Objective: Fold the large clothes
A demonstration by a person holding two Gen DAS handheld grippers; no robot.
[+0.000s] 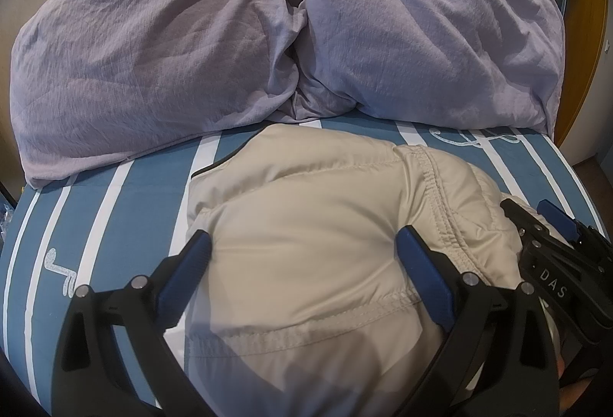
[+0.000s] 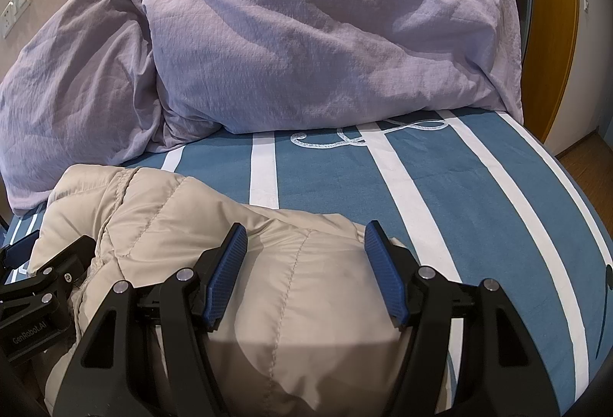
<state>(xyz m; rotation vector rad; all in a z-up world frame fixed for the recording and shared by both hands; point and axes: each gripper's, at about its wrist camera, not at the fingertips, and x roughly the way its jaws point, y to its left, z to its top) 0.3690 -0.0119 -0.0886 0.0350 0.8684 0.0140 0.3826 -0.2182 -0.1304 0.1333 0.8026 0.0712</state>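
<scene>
Both my left gripper (image 1: 302,256) and right gripper (image 2: 304,248) sat spread over the puffy beige quilted jacket (image 1: 306,225), probably mid-fold; next I needed a hem grab.

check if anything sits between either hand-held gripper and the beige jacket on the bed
Nothing visible does. The left hand-held gripper and right hand-held gripper both hang open directly over the beige jacket. The lilac duvet is bunched behind it, apart.
</scene>
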